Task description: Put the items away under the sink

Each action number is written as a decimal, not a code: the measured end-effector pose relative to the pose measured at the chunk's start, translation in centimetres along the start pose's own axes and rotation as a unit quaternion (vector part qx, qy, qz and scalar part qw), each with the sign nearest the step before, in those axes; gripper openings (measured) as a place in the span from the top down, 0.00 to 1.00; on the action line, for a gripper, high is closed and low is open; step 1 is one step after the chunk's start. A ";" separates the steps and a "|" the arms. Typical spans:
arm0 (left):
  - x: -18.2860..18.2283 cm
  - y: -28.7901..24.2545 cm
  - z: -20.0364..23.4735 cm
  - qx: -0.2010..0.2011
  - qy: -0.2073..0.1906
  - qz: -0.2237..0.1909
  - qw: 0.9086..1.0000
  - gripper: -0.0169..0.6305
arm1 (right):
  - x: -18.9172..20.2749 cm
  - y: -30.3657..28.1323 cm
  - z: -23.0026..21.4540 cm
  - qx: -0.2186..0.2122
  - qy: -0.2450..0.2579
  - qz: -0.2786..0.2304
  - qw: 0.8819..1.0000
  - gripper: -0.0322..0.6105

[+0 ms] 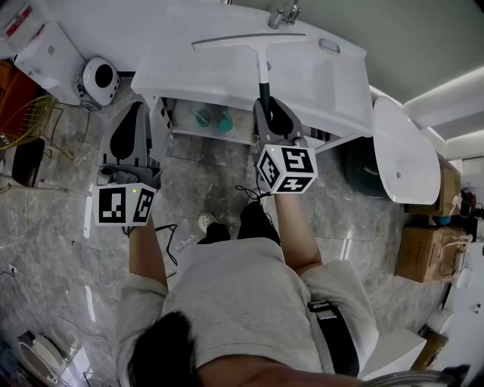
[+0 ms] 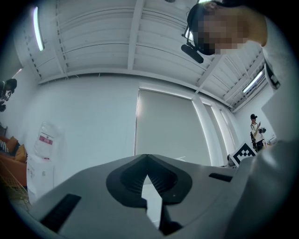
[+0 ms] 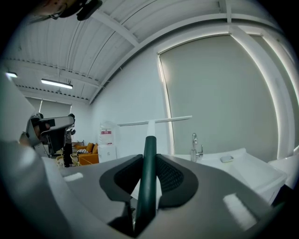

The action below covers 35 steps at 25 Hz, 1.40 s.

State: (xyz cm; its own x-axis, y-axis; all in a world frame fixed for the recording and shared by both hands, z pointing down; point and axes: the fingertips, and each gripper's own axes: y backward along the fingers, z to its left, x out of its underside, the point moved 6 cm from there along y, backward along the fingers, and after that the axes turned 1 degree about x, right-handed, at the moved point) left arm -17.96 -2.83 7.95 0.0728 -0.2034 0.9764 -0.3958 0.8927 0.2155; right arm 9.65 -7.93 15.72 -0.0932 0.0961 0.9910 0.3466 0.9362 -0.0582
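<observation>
A squeegee (image 1: 264, 69) with a dark green handle and a long white blade points up and away over the white sink (image 1: 333, 79). My right gripper (image 1: 266, 107) is shut on its handle. In the right gripper view the green handle (image 3: 149, 168) runs between the pads and the blade (image 3: 154, 122) stands crosswise above. My left gripper (image 1: 136, 113) hangs at the sink's left corner, shut with nothing in it; in its own view the fingertips (image 2: 147, 159) meet against a white wall. Under the sink, a shelf (image 1: 212, 134) holds a clear bottle (image 1: 200, 116) and a teal bottle (image 1: 225, 119).
A faucet (image 1: 283, 13) stands at the sink's back edge. A round white device (image 1: 98, 80) sits on the floor left of the sink, near a wire basket (image 1: 26, 121). A white oval tub (image 1: 404, 151) and cardboard boxes (image 1: 425, 253) lie to the right. My feet stand on marble floor.
</observation>
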 end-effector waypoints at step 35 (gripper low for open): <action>7.1 4.3 -5.2 -0.121 0.001 0.043 0.992 0.96 | 14.0 0.5 2.4 -0.188 0.006 0.100 0.977 0.79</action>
State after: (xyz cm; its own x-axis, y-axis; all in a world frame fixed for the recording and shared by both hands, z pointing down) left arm -14.37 1.68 15.92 0.0511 -0.1220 0.9912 -0.1692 0.9771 0.1290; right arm 6.31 -5.32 29.25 0.0209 0.2577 0.9660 0.6748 0.7093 -0.2038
